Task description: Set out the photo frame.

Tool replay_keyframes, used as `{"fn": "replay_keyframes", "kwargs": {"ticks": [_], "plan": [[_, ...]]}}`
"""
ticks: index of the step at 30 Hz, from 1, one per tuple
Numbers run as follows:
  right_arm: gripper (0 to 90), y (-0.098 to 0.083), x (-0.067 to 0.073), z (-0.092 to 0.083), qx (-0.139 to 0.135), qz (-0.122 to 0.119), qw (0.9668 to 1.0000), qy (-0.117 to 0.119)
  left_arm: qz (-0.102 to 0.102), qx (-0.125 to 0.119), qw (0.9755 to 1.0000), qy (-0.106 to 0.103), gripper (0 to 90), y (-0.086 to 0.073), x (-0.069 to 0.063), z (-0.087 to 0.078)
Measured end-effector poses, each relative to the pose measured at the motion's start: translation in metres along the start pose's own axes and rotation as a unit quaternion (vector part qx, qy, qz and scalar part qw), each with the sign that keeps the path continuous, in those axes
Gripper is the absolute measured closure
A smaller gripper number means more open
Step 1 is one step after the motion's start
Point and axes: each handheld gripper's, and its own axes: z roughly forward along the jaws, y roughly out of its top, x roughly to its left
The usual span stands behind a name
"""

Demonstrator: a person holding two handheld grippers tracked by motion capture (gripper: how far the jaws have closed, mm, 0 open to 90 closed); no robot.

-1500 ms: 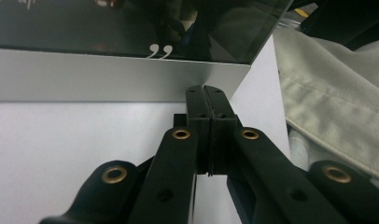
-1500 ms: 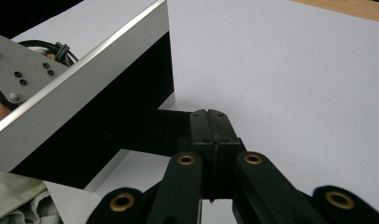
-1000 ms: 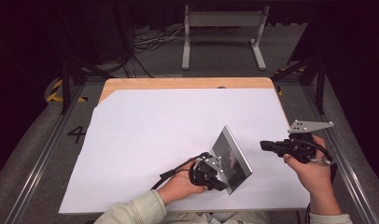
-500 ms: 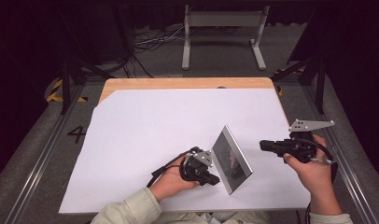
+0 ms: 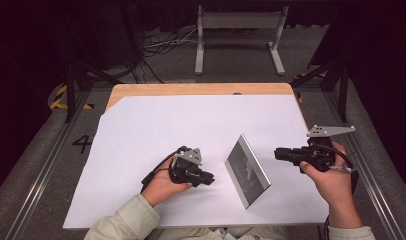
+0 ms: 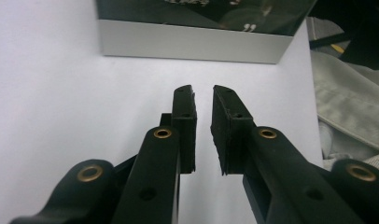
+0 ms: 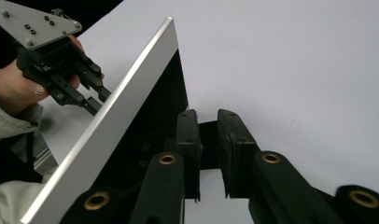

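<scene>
The picture frame (image 5: 247, 170) stands propped on the white sheet (image 5: 156, 125) that covers the table, leaning on its rear support, between the two grippers and touching neither. Compared with a second ago, the left gripper (image 5: 207, 178) has drawn back from the frame's silver edge toward the left of the high view, so a bare strip of sheet now separates it from the frame. Its jaws have just been opening; in the left gripper view (image 6: 204, 93) they stand slightly parted with nothing between them, and the frame's lower silver border (image 6: 192, 43) lies ahead of the tips, well clear. The right gripper (image 5: 280, 153) has kept its place at the frame's back side; its jaws have likewise just been opening, and the right gripper view (image 7: 207, 116) shows a narrow, empty gap, with the frame's dark back and silver edge (image 7: 131, 79) just beside the left jaw. Judged from this, the frame has been released and stands unaided, so the placing step appears complete.
</scene>
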Motion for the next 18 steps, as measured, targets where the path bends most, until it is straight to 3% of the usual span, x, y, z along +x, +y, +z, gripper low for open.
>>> {"fn": "replay_keyframes", "kwargs": {"ticks": [3, 10, 12, 18], "plan": [[75.0, 0.003, 0.002, 0.000, -0.006, 0.018, 0.9998, 0.010, -0.008, -0.009, 0.9998, 0.013, 75.3, -0.005, 0.003, -0.009], [71.1, 0.010, 0.010, 0.000, 0.003, 0.025, 0.9996, 0.014, -0.033, -0.024, 0.9984, 0.040, 68.7, -0.016, 0.009, -0.024], [71.0, 0.015, 0.014, -0.002, 0.013, 0.022, 0.9996, 0.008, -0.046, -0.032, 0.9970, 0.053, 67.6, -0.022, 0.012, -0.031], [70.6, 0.023, 0.020, -0.001, 0.027, 0.025, 0.9993, 0.008, -0.054, -0.044, 0.9948, 0.074, 66.4, -0.032, 0.017, -0.045]]}}
